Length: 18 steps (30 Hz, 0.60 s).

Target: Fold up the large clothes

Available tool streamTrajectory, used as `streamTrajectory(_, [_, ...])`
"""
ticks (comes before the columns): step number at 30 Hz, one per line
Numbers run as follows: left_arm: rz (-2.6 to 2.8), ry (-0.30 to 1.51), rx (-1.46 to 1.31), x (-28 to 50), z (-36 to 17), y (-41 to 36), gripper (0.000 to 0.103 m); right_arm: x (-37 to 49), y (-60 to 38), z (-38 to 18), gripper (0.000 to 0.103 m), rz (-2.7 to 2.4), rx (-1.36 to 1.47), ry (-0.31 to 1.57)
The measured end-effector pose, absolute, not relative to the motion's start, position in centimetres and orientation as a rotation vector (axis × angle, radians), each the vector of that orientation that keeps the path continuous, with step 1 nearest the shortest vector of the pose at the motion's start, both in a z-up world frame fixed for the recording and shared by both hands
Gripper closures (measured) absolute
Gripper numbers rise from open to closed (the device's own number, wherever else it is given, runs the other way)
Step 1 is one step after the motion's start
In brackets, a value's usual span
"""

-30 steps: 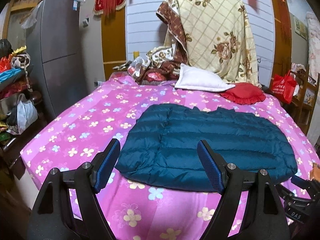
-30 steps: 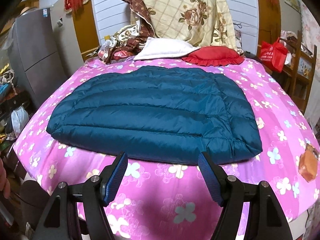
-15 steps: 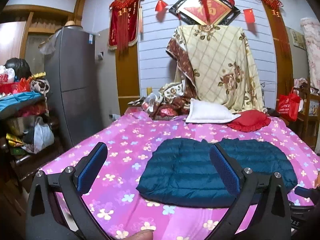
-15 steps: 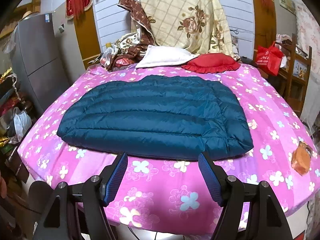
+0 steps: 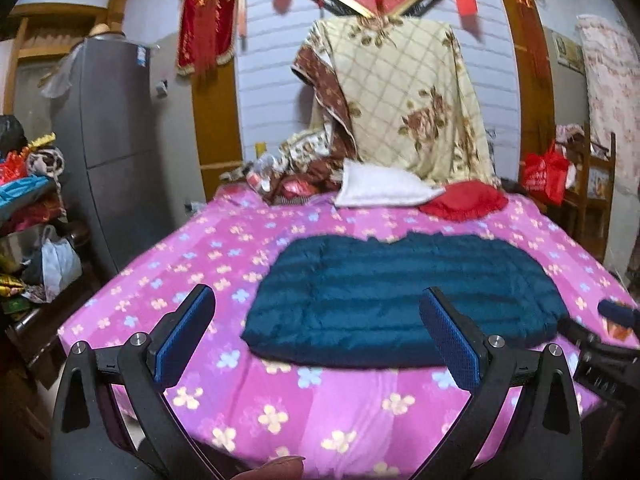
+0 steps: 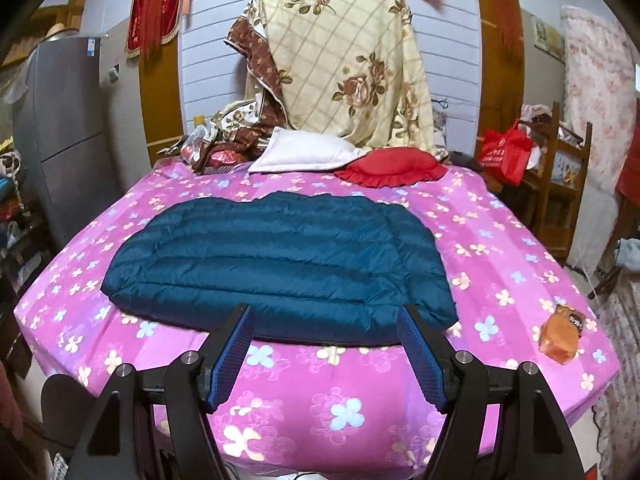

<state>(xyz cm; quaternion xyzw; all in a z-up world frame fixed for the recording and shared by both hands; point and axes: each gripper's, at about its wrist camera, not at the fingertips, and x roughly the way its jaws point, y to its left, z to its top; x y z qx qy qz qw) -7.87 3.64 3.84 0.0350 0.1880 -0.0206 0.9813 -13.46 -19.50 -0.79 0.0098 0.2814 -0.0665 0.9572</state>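
Teal quilted down jacket (image 6: 276, 264) lies flat across the middle of the bed (image 6: 500, 264), folded into a broad, rounded slab with horizontal stitched channels and a slight sheen. Its long near edge runs just back from the bed's front edge; its far edge has a notch near the pillows.

Left gripper (image 5: 316, 336) hangs over the bed's front-left part, jaws spread very wide and empty, one blue ribbed pad (image 5: 182, 344) over the bedspread and the other in front of the jacket's near edge. Nothing touches either pad. Right gripper (image 6: 324, 350) is held over the bed's front edge, its jaws parted a little less, also empty, framing the jacket's near hem without contact. Its black frame shows in the left view at the bed's right side.

The bedspread is bright pink-purple cloth with printed flowers in white, yellow and pale blue. At the bed's head lie a white pillow (image 6: 304, 154) and a red frilled cushion (image 6: 390, 170), beneath a cream quilt (image 6: 348, 68) with a lattice and brown roses hung up on the wall. A small crumpled orange packet (image 6: 560, 334) sits on the bed's front-right corner, well apart from the jacket. A grey refrigerator (image 5: 112, 136) stands off the bed's left side.
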Motion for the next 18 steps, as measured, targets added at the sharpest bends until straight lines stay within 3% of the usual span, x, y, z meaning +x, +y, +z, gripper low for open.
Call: streamTrajectory(18, [-0.122, 0.532, 0.077, -8.0, 0.7, 1.5, 0.001, -13.5, -19.4, -2.3, 0.031, -0.152, 0.006, 0.614])
